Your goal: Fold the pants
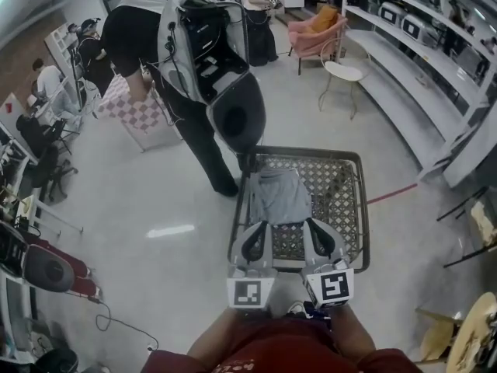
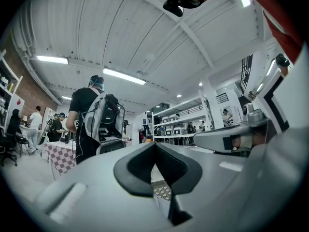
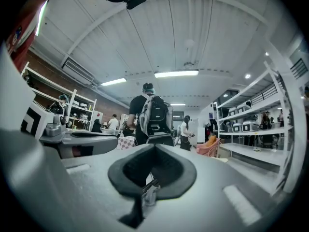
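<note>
From my end this reads as a big lab or test hall, not a home. I see a pale ribbed ceiling (image 3: 193, 33) with long strip lights (image 2: 124, 76), a bare polished floor (image 1: 155, 200) and a brick wall (image 2: 31, 88) on one side. Long white shelves (image 1: 388, 61) opposite carry rows of boxy devices (image 1: 411, 28). Several people stand or sit about. The nearest person (image 1: 132, 29) wears a backpack (image 1: 206, 53) of cabled equipment. Desks with office chairs (image 1: 35, 158) line the left edge. Props stand around: a checkered-cloth worktop (image 1: 136, 111), a pink armchair (image 1: 318, 29), a small round table (image 1: 342, 72) and a wire-mesh worktop (image 1: 345, 200).
</note>
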`<move>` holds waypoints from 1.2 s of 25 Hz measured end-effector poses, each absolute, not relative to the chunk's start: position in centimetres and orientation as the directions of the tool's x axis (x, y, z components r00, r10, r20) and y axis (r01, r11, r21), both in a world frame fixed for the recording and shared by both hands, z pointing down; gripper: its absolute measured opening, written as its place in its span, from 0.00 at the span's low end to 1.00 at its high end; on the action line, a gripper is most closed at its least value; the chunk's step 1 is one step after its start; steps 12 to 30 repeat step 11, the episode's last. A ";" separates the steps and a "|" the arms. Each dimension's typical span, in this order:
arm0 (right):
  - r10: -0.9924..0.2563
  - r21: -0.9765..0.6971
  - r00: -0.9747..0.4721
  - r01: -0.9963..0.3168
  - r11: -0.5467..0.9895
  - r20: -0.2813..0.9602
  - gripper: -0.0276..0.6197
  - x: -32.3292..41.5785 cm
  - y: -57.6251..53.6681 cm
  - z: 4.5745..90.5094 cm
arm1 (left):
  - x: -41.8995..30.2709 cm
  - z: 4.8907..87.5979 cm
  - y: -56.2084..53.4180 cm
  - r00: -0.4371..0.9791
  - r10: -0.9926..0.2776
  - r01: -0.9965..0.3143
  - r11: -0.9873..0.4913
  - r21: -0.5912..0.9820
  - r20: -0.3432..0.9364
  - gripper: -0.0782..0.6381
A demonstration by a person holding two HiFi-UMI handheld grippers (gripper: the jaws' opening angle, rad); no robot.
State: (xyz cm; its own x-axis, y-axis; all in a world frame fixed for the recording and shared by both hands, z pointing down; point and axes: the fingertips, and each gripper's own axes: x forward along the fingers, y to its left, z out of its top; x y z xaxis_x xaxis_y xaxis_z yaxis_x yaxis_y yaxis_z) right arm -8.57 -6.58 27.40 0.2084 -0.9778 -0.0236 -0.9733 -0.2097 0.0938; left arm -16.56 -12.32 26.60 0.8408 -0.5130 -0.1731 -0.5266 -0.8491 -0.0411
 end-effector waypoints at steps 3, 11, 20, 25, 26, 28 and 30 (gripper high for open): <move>-0.974 0.085 0.222 -0.971 -0.225 -0.041 0.05 -9.3 -7.1 27.1 | -17.3 25.6 -13.1 0.845 -0.499 -0.516 -0.855 -0.049 -0.189 0.12; -0.978 0.109 0.205 -0.972 -0.207 -0.029 0.05 -13.5 -10.4 26.6 | -20.4 25.2 -16.2 0.837 -0.521 -0.529 -0.849 -0.006 -0.170 0.12; -0.978 0.109 0.205 -0.972 -0.207 -0.029 0.05 -13.5 -10.4 26.6 | -20.4 25.2 -16.2 0.837 -0.521 -0.529 -0.849 -0.006 -0.170 0.12; -0.978 0.109 0.205 -0.972 -0.207 -0.029 0.05 -13.5 -10.4 26.6 | -20.4 25.2 -16.2 0.837 -0.521 -0.529 -0.849 -0.006 -0.170 0.12; -0.978 0.109 0.205 -0.972 -0.207 -0.029 0.05 -13.5 -10.4 26.6 | -20.4 25.2 -16.2 0.837 -0.521 -0.529 -0.849 -0.006 -0.170 0.12; -0.978 0.109 0.205 -0.972 -0.207 -0.029 0.05 -13.5 -10.4 26.6 | -20.4 25.2 -16.2 0.837 -0.521 -0.529 -0.849 -0.006 -0.170 0.12; -0.978 0.109 0.205 -0.972 -0.207 -0.029 0.05 -13.5 -10.4 26.6 | -20.4 25.2 -16.2 0.837 -0.521 -0.529 -0.849 -0.006 -0.170 0.12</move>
